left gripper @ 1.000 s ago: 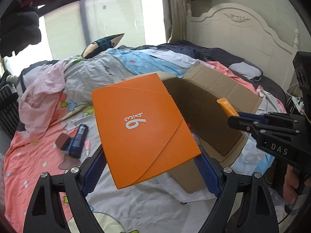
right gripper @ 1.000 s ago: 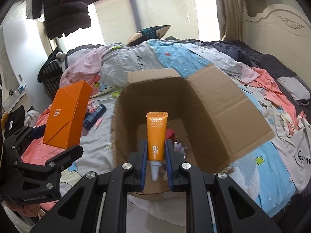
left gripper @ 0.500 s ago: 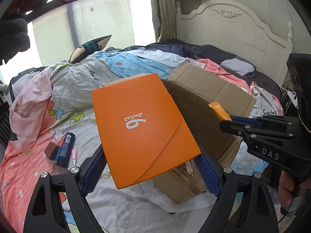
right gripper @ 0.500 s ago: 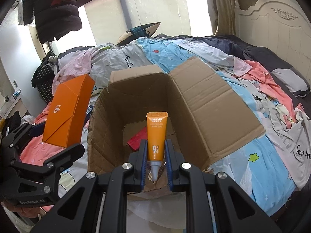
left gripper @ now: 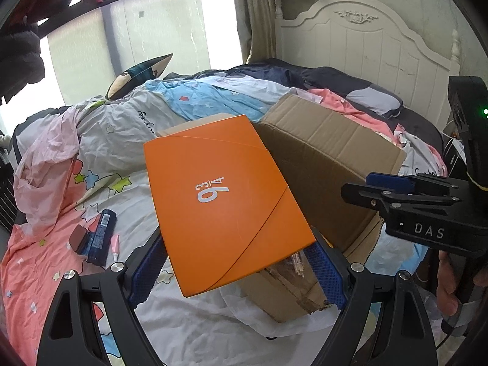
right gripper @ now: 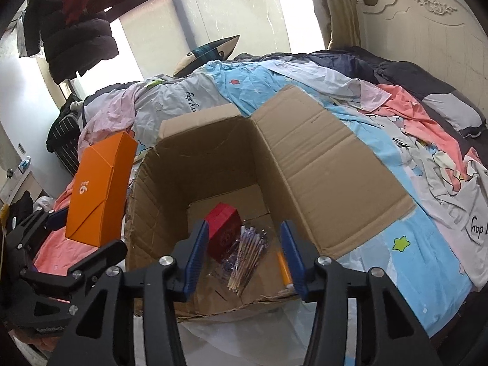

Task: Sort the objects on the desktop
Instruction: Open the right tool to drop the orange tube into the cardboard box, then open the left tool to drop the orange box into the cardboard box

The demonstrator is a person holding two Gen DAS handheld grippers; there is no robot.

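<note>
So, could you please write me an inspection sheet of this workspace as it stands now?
Surface: bed under rumpled star-print sheets.
Job's things: cardboard box open, holding red box, pen bundle, orange tube.
Clutter: dark blue bottle, small pink tube on the sheet.
Grippers: left tool grips orange carton; right tool opening, empty, above the box.
Cables: nothing seen.
Surroundings: white headboard, window, hanging jacket.
</note>
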